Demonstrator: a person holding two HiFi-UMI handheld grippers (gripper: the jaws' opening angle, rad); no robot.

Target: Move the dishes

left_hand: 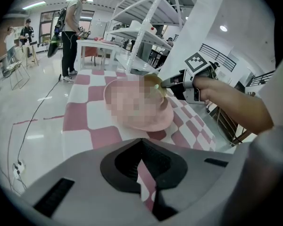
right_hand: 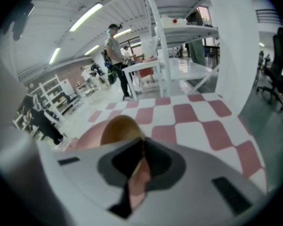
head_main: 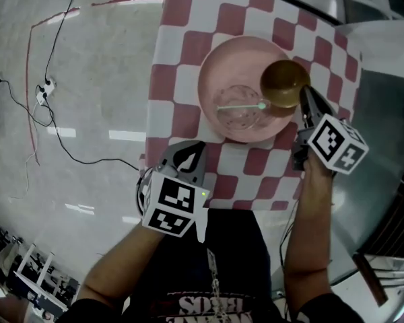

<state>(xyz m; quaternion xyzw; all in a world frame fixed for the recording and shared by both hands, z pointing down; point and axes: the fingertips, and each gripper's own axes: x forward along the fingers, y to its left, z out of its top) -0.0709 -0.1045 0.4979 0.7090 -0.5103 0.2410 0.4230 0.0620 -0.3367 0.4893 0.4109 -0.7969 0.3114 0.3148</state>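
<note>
Holds left gripper [head_main: 188, 157] clenched on nothing, over near left edge of checked cloth [head_main: 178, 52]. Pinches near rim of brown bowl [head_main: 284, 81] with right gripper [head_main: 304, 94], jaws tight on it. Shows bowl at right side of pink plate [head_main: 222, 66], mid-cloth; beside it on plate, clear cup [head_main: 241, 118] with green stick [head_main: 239, 107] across.
</note>
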